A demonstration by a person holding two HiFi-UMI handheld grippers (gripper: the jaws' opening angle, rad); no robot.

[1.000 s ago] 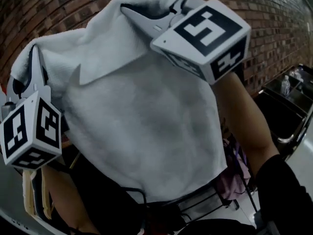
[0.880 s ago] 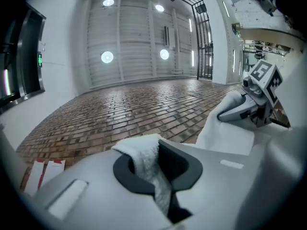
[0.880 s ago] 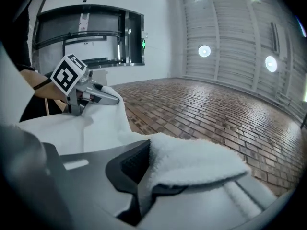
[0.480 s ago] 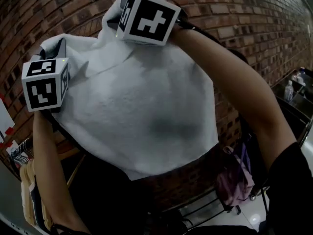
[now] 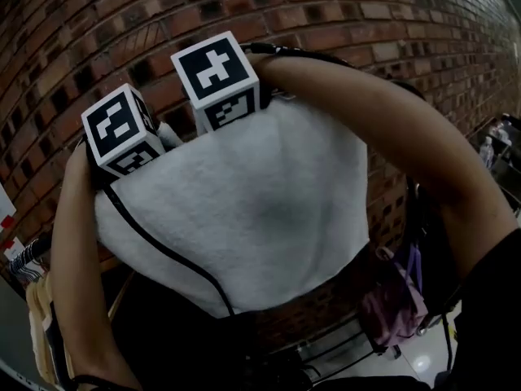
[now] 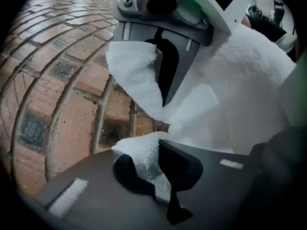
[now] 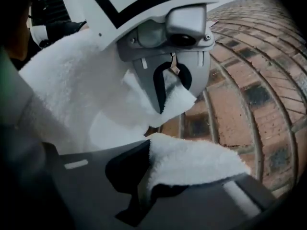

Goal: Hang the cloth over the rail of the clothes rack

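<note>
A white terry cloth (image 5: 252, 210) hangs spread in front of the brick wall, held up by its top edge. My left gripper (image 6: 148, 164) is shut on one top corner; its marker cube (image 5: 122, 129) shows at upper left in the head view. My right gripper (image 7: 144, 176) is shut on the other corner, with its cube (image 5: 216, 76) close beside the left one. Each gripper view shows the other gripper (image 6: 160, 66) (image 7: 168, 80) opposite, with cloth pinched in its jaws. The cloth hides the fingertips in the head view. I cannot make out the rail under the cloth.
The brick wall (image 5: 366, 31) fills the background close behind the cloth. Garments hang on hangers (image 5: 32, 279) at the lower left. A purple-pink garment (image 5: 391, 304) hangs on a wheeled rack at the lower right. A thin black cord (image 5: 163, 247) crosses the cloth's lower left.
Both grippers have turned over and come close together toward the wall, carrying the cloth's top edge with them. The cloth now hangs lower in the view, below the cubes.
</note>
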